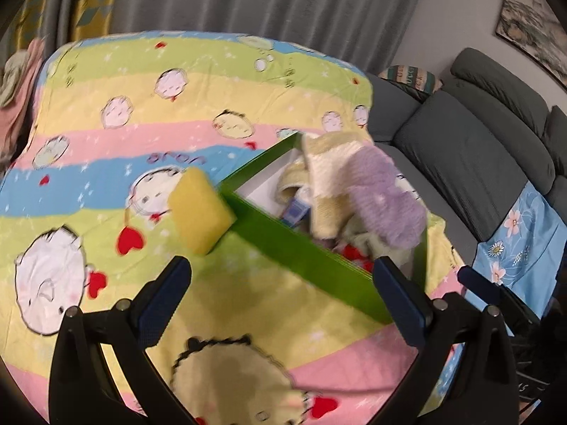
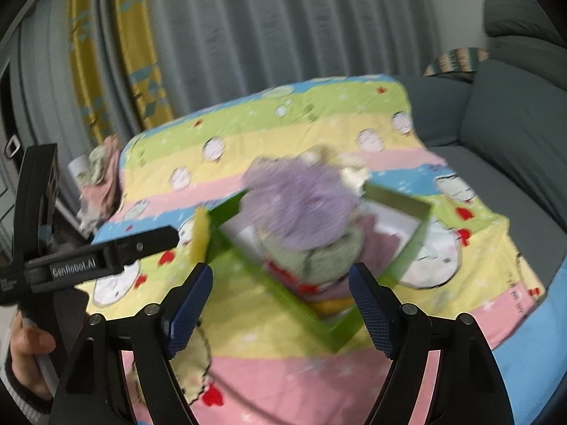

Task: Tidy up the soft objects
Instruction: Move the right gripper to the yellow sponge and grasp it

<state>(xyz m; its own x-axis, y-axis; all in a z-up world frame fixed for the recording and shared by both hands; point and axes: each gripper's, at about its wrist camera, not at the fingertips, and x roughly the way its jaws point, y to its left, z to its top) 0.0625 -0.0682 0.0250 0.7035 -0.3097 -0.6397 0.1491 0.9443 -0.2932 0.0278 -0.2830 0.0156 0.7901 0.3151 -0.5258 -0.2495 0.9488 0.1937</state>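
The striped cartoon blanket [image 1: 106, 163] carries a green box [image 1: 304, 248] heaped with soft cloths, a purple fuzzy cloth [image 1: 382, 198] uppermost, while a yellow sponge [image 1: 200, 209] leans on the box's outer wall. The sponge lies just ahead of the left hand-held gripper [image 1: 283, 276], slightly toward its left finger, and nearer to it than to the right one. Both the left and the right hand-held gripper [image 2: 281, 285] stand wide apart, empty, touching nothing.

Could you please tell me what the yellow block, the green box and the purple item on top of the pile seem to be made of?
Yellow block: probably foam sponge, matte, with softly rounded edges.
Green box: likely cardboard, thin flat walls, smooth green outside, white inside.
Purple item: seemingly fluffy chenille-like fabric, nubbly surface; blur leaves this open.
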